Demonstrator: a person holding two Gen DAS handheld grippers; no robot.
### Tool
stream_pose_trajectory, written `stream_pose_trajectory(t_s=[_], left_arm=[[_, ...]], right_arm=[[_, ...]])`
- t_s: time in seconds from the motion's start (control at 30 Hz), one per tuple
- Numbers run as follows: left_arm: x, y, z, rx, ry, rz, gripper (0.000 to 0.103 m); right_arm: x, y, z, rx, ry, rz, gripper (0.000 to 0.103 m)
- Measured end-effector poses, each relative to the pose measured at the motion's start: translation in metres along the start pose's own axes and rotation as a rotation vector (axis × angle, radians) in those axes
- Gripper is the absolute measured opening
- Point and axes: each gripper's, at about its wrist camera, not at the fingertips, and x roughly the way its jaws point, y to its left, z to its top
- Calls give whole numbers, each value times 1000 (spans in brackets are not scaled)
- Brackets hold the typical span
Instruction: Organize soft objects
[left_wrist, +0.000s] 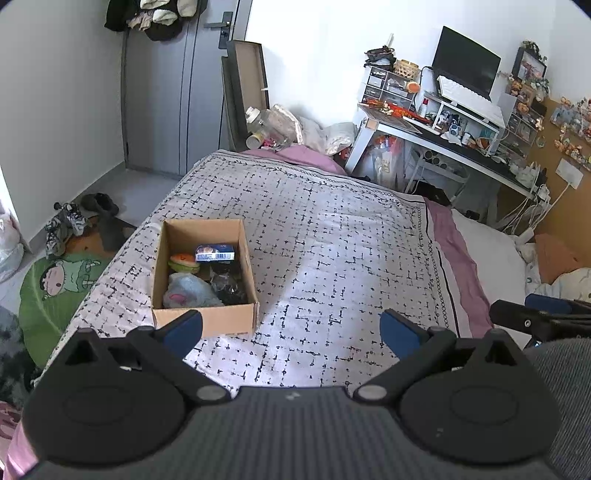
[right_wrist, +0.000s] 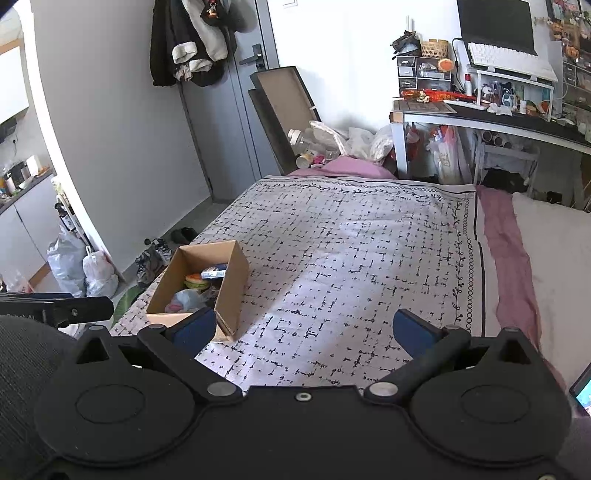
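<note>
The left gripper (left_wrist: 291, 328) is wide open and holds nothing. The right gripper (right_wrist: 303, 328) is wide open too, and it is empty. Both hang above the near end of the bed, touching nothing.

There is one cardboard box (left_wrist: 207, 321) on the patterned blanket (left_wrist: 332, 240), on the near left part of the bed. Its top is open. Inside I count four things: a burger toy (left_wrist: 183, 262) at the far left, a small blue and white packet (left_wrist: 215, 253) at the far right, a pale blue plastic bag (left_wrist: 190, 291) near the front, and something dark (left_wrist: 231, 282) on the right that I cannot make out.
</note>
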Motion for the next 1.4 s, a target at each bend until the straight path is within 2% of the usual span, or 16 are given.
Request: stream_pose_trajectory(t_s=[1.4], left_arm=[[-5,-1,1,9,-6,-7,101]], right_arm=[[-7,2,-2,1,-9,-8,103]])
